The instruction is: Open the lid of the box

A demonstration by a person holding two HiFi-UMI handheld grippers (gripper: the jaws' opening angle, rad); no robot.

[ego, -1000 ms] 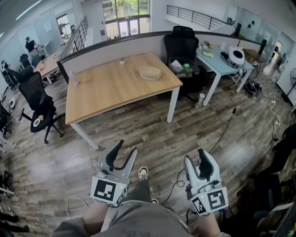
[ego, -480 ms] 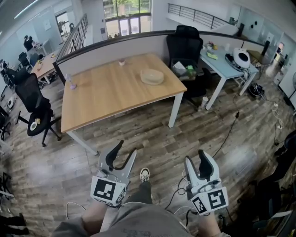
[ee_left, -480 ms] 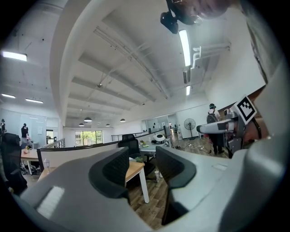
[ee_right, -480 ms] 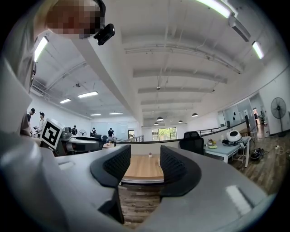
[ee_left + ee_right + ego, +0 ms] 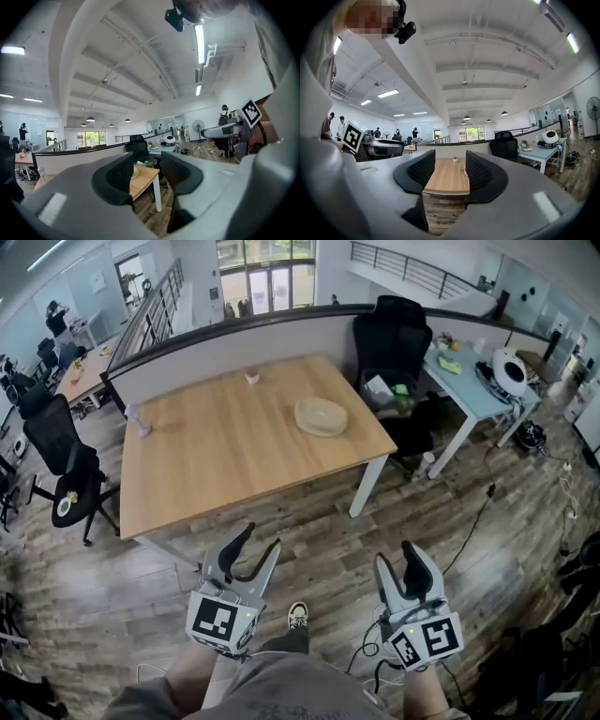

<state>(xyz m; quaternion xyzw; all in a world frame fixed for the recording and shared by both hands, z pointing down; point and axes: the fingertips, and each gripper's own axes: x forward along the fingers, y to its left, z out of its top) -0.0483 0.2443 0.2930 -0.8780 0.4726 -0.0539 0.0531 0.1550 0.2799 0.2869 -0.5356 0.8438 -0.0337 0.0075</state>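
The person stands on the wooden floor [image 5: 309, 521], well apart from the large wooden desk [image 5: 216, 456], and holds both tools low in front of the body. The left hand-held gripper [image 5: 255, 545] is released: in the left gripper view its two dark pads stand apart and nothing is between them, only the far desk and floor show in the gap. The right hand-held gripper [image 5: 398, 563] is released too, with its jaws apart and empty, and the desk top shows between them in the right gripper view. Each one carries a cube with square markers near the hand. The box [image 5: 321, 416], round and pale, lies on the right part of the desk, near the far right corner, and neither hand-held gripper is near it. It is too small in the view to tell surely how the lid sits. A small cup [image 5: 251, 378] stands near the far edge of the desk, next to the grey partition [image 5: 234, 338]. A black office chair [image 5: 398, 329] stands behind the right corner, and another black chair [image 5: 56, 442] is at the left side. One shoe [image 5: 298, 615] of the person shows between the two tools.
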